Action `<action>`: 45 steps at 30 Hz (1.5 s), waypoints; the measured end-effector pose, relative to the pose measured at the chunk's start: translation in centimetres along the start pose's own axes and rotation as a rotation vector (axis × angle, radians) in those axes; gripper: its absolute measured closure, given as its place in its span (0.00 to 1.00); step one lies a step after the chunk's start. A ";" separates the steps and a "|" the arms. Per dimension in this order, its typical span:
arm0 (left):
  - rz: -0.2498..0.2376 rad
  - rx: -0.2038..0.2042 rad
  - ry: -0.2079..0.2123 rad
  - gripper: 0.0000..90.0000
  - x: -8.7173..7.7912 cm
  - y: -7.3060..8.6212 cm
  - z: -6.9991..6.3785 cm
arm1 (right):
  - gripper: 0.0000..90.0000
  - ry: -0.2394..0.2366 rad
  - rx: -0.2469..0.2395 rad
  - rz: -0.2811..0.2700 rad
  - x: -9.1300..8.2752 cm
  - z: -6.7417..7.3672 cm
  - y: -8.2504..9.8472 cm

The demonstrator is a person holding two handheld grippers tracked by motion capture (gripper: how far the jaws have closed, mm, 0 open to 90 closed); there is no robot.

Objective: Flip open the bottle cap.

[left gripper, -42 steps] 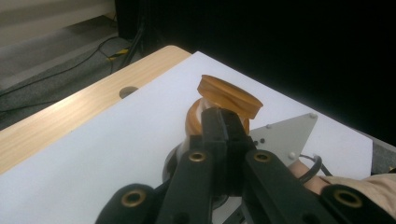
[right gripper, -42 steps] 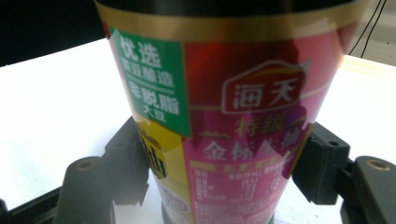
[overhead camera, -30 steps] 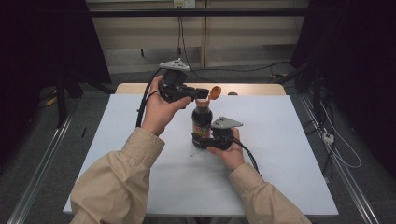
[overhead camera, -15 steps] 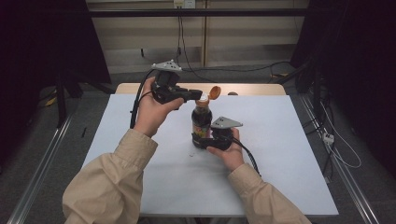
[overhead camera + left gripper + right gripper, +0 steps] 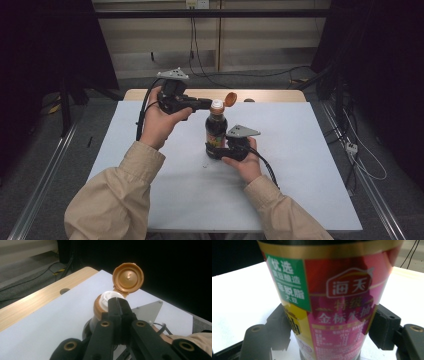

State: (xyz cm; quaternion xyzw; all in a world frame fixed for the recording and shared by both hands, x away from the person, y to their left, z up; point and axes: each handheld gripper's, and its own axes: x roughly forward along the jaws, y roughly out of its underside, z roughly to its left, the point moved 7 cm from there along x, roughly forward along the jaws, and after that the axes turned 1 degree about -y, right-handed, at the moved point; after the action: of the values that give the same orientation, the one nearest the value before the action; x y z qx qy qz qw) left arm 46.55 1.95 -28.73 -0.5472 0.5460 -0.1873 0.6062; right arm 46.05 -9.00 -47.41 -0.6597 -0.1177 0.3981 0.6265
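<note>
So the dark glass sauce bottle with the red, green and gold label [image 5: 216,131] stands upright near the middle of the white worktop [image 5: 300,165], its gold flip-top cap [image 5: 230,98] hinged open and tipped back, showing the white spout [image 5: 107,297]. The right gripper [image 5: 216,150] sits low on the worktop with its black fingers [image 5: 279,327] clamped on either side of the bottle's lower body, right on the label; they've just been easing apart a touch, bottle between them. The left gripper [image 5: 206,104] is held up beside the bottle's neck, fingers [image 5: 119,308] pressed together with nothing between them, tips just beside the spout.
</note>
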 end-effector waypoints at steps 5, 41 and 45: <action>-0.003 -0.007 -0.018 0.89 -0.3 0.6 0.5 | 0.32 -0.001 0.013 0.005 -0.1 0.0 0.0; -0.049 -0.024 -0.058 0.27 -1.8 5.7 0.7 | 0.17 -0.054 0.061 0.007 -4.5 -0.4 -0.2; -0.045 -0.013 -0.071 0.23 -2.2 6.6 0.9 | 0.17 -0.062 0.057 0.007 -4.7 -0.2 0.0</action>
State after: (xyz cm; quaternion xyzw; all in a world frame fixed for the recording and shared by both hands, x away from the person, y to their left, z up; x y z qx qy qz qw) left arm 44.12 6.34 -33.68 -0.5695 0.5128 -0.1779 0.6174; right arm 43.06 -12.27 -45.69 -0.6294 -0.1235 0.4239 0.6395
